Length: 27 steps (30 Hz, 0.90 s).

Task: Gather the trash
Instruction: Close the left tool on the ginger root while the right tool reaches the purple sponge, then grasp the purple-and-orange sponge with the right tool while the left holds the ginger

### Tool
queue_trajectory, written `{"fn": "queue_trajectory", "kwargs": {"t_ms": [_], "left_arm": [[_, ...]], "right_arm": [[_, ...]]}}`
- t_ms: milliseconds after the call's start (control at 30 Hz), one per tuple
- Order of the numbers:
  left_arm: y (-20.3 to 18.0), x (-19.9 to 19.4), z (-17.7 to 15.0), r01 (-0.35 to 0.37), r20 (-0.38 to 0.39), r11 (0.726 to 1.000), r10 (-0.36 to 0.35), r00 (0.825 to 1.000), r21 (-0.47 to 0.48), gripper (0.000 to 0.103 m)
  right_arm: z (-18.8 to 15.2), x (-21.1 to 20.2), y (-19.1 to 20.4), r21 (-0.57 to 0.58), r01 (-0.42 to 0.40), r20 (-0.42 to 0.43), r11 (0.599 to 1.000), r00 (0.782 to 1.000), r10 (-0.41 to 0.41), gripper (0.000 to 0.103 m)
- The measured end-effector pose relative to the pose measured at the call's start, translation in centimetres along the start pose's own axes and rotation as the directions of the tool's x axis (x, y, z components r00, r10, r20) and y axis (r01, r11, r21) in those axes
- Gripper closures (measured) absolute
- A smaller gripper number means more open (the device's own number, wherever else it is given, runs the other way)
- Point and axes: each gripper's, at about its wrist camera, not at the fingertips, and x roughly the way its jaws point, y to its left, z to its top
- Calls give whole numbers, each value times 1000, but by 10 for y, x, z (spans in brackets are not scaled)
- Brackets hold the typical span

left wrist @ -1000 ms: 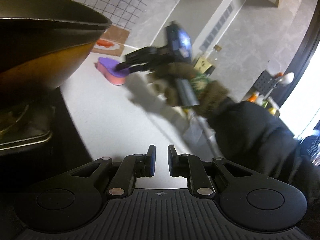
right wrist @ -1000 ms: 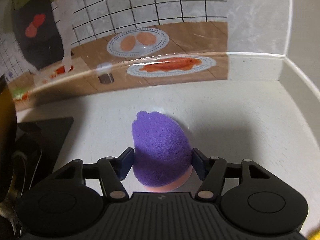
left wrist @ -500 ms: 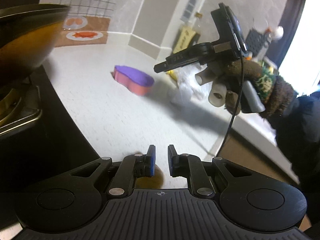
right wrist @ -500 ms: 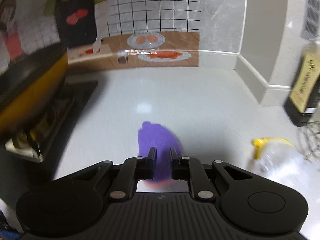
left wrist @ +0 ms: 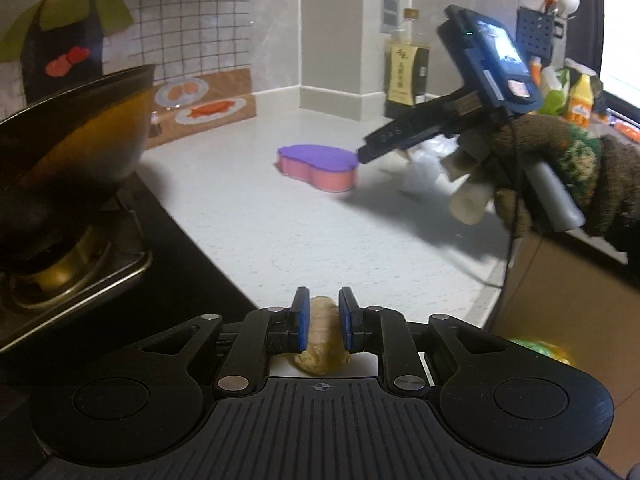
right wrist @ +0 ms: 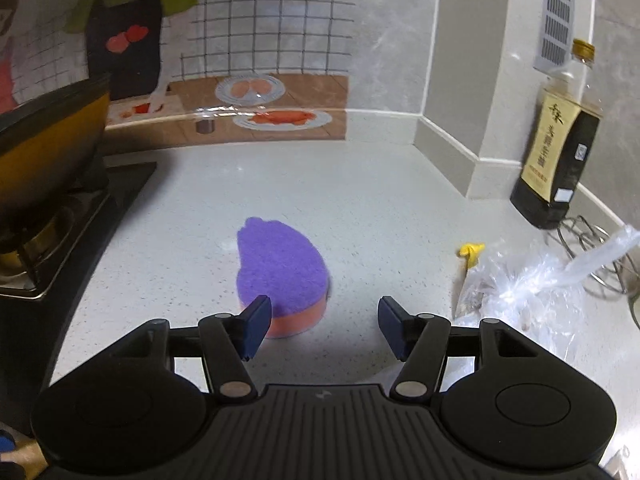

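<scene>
Now my right gripper (right wrist: 322, 328) hangs spread wide, the purple sponge (right wrist: 280, 276) lying just beyond its left finger; my left gripper (left wrist: 323, 320) pinches a tan scrap (left wrist: 322, 340).

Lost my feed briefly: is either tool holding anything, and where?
Left tool has a tan lump between its fingers, about mid-length; whether clamped is unclear. Right tool is open, empty.

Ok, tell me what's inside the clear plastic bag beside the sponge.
Through the clear plastic bag, dark crumbly bits show near its lower left corner. The crinkled film and glare hide the rest. A yellow scrap lies just outside it on the counter.
</scene>
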Motion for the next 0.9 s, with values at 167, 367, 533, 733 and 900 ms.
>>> {"fn": "queue_trajectory", "kwargs": {"t_ms": [167,367,533,733,900], "left_arm": [[0,6,-4,46,-43,999,-46,998,-1,56],[0,25,-8,131,-90,991,-135,987,-39,55],[7,27,-4,140,-59,989,-143,988,-57,57],[17,27,-7,185,-42,975,-191,981,-119,59],[26,21,-10,230,-17,962,-235,972,-151,59]], "right_arm": [[-7,-4,-4,1,-7,-3,1000,1000,7,43],[-13,-1,-11,14,7,-35,1000,999,-7,43],[-15,-1,-13,18,22,-37,1000,999,-21,43],[-12,2,-9,-2,20,-19,1000,1000,-20,43],[-4,7,-1,-19,-9,-10,1000,1000,9,41]]}}
